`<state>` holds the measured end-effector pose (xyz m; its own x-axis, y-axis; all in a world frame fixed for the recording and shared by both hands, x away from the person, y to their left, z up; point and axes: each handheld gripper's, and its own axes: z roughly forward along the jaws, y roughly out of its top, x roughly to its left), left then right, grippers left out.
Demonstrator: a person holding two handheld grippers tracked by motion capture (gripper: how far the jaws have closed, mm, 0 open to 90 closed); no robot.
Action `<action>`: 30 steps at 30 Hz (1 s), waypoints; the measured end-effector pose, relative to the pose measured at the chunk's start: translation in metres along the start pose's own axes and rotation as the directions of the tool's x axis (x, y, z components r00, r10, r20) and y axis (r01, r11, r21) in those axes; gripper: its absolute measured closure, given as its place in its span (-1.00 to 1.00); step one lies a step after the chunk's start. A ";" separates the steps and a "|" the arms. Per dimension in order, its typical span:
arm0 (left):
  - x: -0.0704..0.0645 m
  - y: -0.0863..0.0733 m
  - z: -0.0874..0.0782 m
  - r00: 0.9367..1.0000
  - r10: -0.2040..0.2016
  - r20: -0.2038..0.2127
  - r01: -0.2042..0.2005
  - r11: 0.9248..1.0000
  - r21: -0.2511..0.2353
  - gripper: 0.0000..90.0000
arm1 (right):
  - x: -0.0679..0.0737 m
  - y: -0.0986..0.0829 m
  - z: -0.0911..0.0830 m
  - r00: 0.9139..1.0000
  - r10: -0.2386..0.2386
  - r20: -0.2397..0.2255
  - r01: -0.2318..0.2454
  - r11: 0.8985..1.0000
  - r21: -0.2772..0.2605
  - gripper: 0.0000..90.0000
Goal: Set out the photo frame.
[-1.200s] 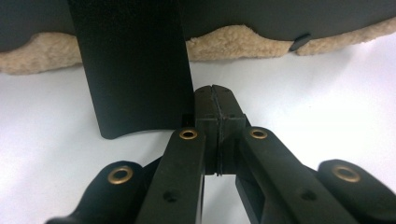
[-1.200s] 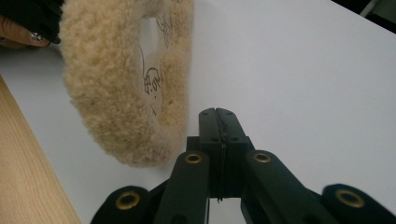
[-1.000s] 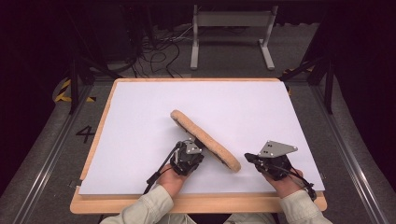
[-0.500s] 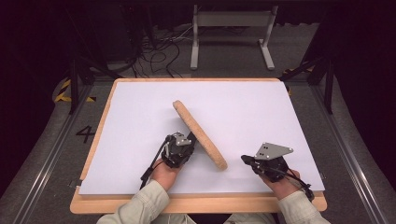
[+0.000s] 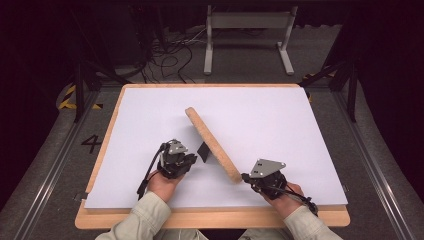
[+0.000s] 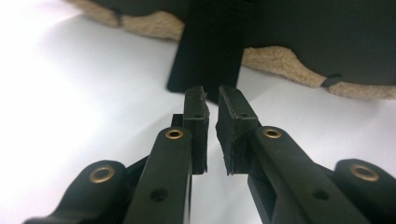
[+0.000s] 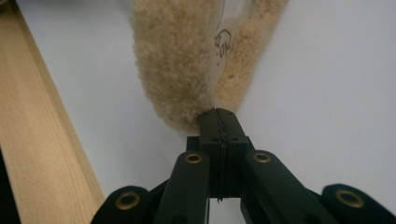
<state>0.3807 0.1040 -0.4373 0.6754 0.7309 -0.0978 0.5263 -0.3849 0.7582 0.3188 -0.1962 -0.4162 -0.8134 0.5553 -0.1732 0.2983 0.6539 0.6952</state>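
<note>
Evidently the tan fleece-edged pad (image 5: 212,144) is light, soft and floppy; it stands on edge on the worktop (image 5: 280,115), running from 11 o'clock down to 5 o'clock. The right gripper (image 5: 246,177) has its fingers clenched on the pad's near tip, pinching fuzzy pile that may slip or compress. The left gripper (image 5: 192,161), fingers nearly closed on nothing, points at a black strap (image 5: 204,150) at mid-length, probably the firmer place to take hold
</note>
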 end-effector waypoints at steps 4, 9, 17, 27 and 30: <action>0.009 -0.004 -0.013 0.999 -0.031 -0.010 0.031 0.999 -0.020 0.82 | 0.007 0.005 0.003 0.999 -0.014 -0.036 0.014 1.000 -0.001 1.00; 0.018 -0.010 -0.027 0.999 -0.043 -0.020 0.042 0.998 -0.036 0.81 | 0.018 0.011 0.007 0.995 -0.048 -0.083 0.047 0.999 -0.011 1.00; 0.033 -0.018 -0.040 0.997 -0.072 -0.032 0.071 0.997 -0.041 0.79 | 0.033 0.024 0.020 0.984 -0.081 -0.161 0.077 0.997 -0.029 1.00; 0.033 -0.025 -0.052 0.995 -0.096 0.031 0.097 0.993 -0.063 0.36 | 0.049 0.043 0.038 0.967 -0.133 -0.216 0.125 0.991 -0.047 1.00; 0.031 -0.029 -0.058 0.994 -0.100 0.035 0.102 0.992 -0.071 0.33 | 0.054 0.049 0.045 0.961 -0.149 -0.231 0.140 0.989 -0.054 1.00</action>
<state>0.3568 0.1705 -0.4254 0.6373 0.7454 -0.1953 0.5544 -0.2675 0.7881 0.3119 -0.1108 -0.4225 -0.9419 0.3178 -0.1087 0.1540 0.6962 0.7011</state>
